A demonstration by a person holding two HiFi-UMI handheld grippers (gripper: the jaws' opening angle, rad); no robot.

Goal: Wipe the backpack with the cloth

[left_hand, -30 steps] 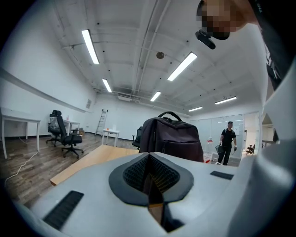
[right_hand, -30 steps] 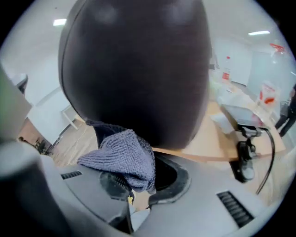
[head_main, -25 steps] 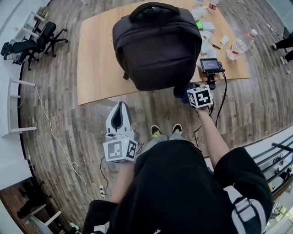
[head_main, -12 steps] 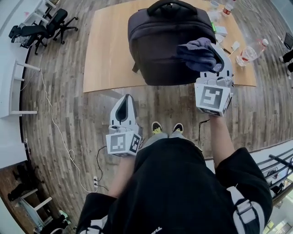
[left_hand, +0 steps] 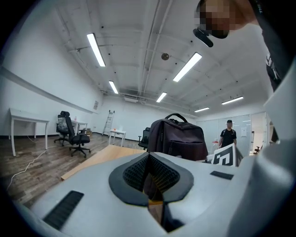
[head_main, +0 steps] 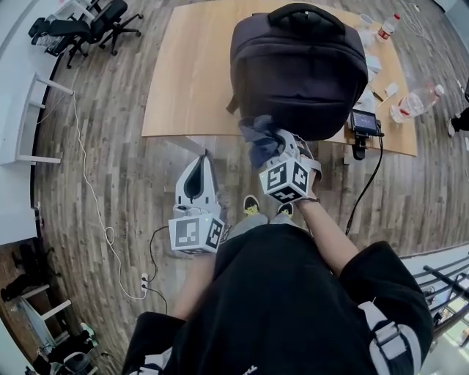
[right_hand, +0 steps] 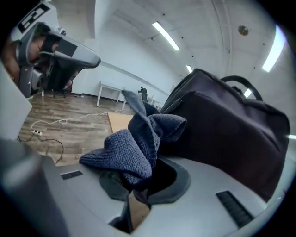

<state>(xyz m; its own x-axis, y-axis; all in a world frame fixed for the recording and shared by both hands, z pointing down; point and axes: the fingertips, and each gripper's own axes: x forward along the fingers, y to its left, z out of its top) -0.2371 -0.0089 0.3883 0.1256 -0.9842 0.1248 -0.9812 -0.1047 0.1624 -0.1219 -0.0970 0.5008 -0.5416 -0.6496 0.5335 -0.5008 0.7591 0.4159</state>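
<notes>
A dark backpack [head_main: 300, 69] stands upright on the wooden table [head_main: 194, 80], its top handle at the far side. The backpack [left_hand: 178, 139] also shows in the left gripper view, and the backpack [right_hand: 231, 134] fills the right of the right gripper view. My right gripper [head_main: 272, 143] is shut on a blue-grey cloth [head_main: 260, 135] and holds it at the lower left front of the backpack. The bunched cloth [right_hand: 134, 143] rises from the jaws. My left gripper [head_main: 196, 172] is shut with nothing in it, over the floor short of the table's near edge.
Bottles [head_main: 414, 102], a small screen on a stand [head_main: 363, 124] and papers lie on the table's right part. Office chairs [head_main: 80, 22] stand at the far left, a white table [head_main: 22, 110] at the left, a cable [head_main: 95, 220] on the floor. A person [left_hand: 227, 135] stands in the background.
My right gripper has swung with the cloth from the table's right edge up across the backpack's front, then down left to its lower left corner. The left gripper has barely shifted.
</notes>
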